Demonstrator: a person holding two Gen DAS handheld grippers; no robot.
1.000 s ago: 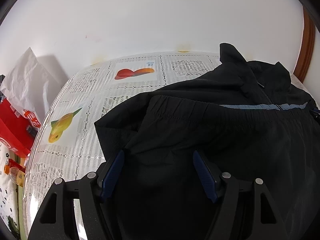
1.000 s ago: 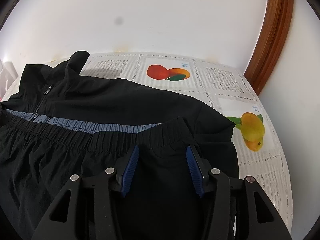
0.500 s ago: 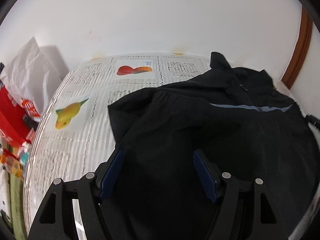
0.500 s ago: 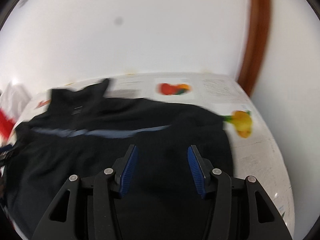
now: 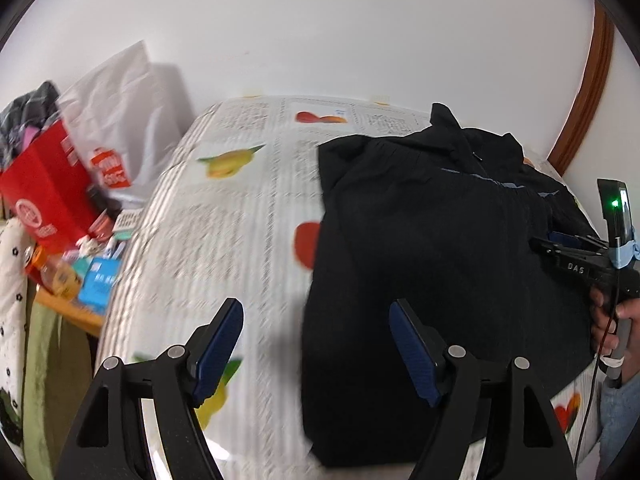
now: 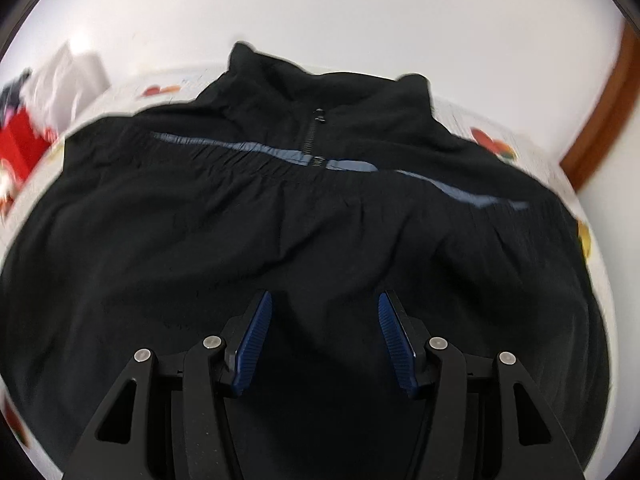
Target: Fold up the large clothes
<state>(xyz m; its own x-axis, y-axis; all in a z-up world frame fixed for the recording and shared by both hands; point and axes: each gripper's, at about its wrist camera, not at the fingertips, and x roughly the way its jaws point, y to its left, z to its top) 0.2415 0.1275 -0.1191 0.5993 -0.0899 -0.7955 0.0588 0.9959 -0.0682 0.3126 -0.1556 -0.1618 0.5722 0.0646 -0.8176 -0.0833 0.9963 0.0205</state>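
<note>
A black zip jacket [image 5: 440, 248] with a grey-blue stripe lies folded on the fruit-print tablecloth [image 5: 240, 232], its hem laid up near the collar. In the right wrist view the jacket [image 6: 320, 220] fills the frame, zipper at the middle. My left gripper [image 5: 316, 320] is open and empty, held above the jacket's left edge and the bare cloth. My right gripper [image 6: 325, 312] is open and empty over the jacket's near part. The right gripper's body also shows in the left wrist view [image 5: 580, 260], held by a hand.
A white plastic bag [image 5: 120, 120], a red box [image 5: 44, 188] and small packages [image 5: 96, 276] crowd the left beside the table. A white wall stands behind. A brown wooden frame [image 5: 584, 92] runs up at the right.
Both grippers have pulled back from the jacket, staying open. The left view has swung left and now shows the tablecloth and clutter. The right view has swung left to centre on the zipper.
</note>
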